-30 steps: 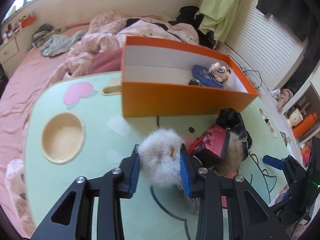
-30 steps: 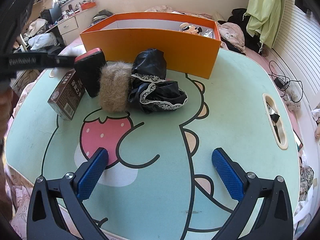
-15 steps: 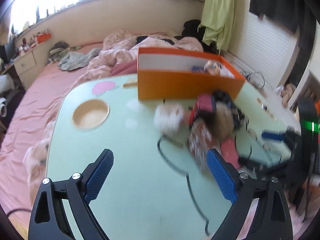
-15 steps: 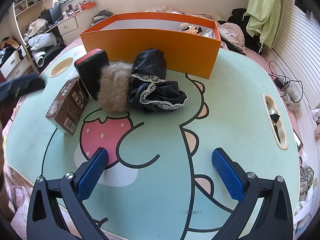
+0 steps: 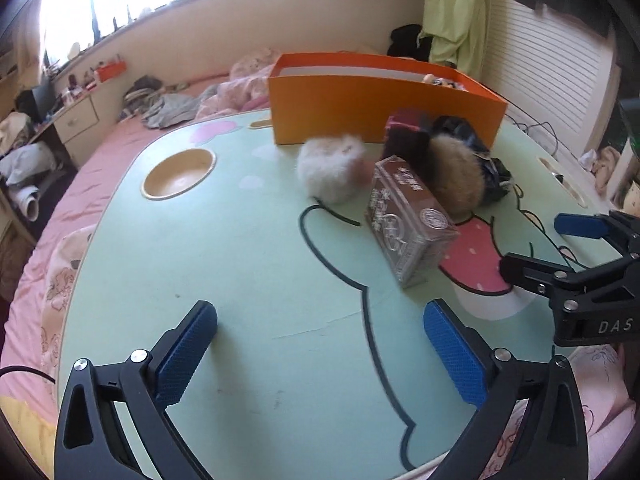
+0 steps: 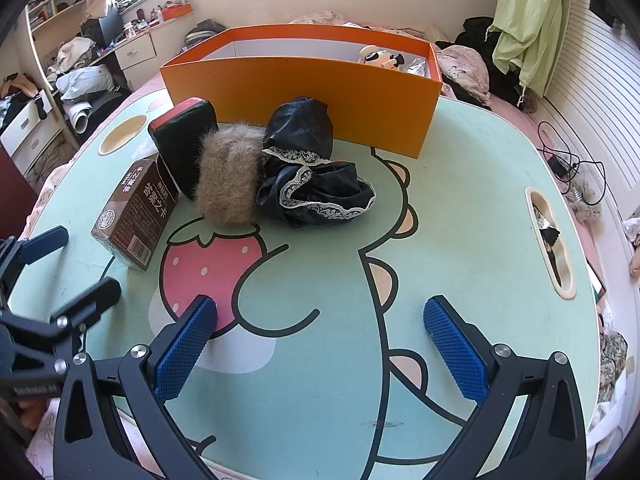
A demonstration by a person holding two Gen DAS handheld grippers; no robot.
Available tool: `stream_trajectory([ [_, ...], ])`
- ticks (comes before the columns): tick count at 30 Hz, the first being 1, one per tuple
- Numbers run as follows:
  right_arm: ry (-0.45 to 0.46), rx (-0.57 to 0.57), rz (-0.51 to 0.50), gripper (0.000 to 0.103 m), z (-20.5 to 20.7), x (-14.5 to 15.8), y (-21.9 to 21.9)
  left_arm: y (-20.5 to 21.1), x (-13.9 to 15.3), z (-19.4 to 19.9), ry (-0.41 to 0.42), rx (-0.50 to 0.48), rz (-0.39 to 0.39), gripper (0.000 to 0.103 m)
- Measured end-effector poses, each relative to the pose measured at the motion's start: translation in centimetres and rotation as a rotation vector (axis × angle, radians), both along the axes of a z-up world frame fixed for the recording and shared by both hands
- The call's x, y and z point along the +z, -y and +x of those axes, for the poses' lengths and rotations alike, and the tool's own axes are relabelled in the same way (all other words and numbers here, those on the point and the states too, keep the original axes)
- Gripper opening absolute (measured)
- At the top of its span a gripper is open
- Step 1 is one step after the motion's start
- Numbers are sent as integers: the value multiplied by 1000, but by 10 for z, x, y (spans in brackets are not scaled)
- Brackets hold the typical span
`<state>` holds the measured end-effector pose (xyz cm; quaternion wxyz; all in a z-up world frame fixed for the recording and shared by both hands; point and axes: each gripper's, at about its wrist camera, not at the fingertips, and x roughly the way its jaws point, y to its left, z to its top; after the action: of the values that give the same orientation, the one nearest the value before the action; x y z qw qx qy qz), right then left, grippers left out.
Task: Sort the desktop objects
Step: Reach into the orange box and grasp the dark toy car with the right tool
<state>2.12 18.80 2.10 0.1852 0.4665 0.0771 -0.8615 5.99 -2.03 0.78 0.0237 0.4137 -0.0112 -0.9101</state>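
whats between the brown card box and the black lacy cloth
In the right wrist view, the tan fur ball fills that stretch, touching the black lacy cloth; the brown card box lies just left, with a red-topped black case leaning behind.

White fluffy ball [image 5: 332,170] on worktop, just in front of orange box [image 6: 304,84]. Brown carton [image 6: 136,214] lies flat beside upright black-red case [image 6: 184,140]. Tan fur piece [image 6: 228,174] leans on case, touching black lace-trimmed cloth [image 6: 312,176]. Doll [image 6: 380,56] inside box.
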Motion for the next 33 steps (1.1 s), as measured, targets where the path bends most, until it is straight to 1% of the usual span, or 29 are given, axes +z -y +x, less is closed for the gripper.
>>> stream_trajectory([
  [18,-2,-1,0,103,1,-2,0,-4,-1,-4,-19,-12,6,103],
  [21,-9,15,-10,102,4,0,2,-4,0,-4,-20,-13,7,103],
  [23,-23,28,-20,94,7,3,3,-4,0,-4,-22,-14,8,103],
  [25,-39,33,-17,71,9,7,5,-4,0,-4,-23,-15,8,103],
  [28,-68,51,-24,62,11,14,9,-4,0,-5,-26,-18,9,103],
  [30,-101,63,-46,61,9,23,7,-5,0,-5,-26,-17,9,103],
  [32,-145,76,-93,61,7,42,6,-4,0,-5,-27,-18,10,103],
  [33,-165,86,-100,61,0,56,7,-4,0,-5,-27,-18,10,103],
])
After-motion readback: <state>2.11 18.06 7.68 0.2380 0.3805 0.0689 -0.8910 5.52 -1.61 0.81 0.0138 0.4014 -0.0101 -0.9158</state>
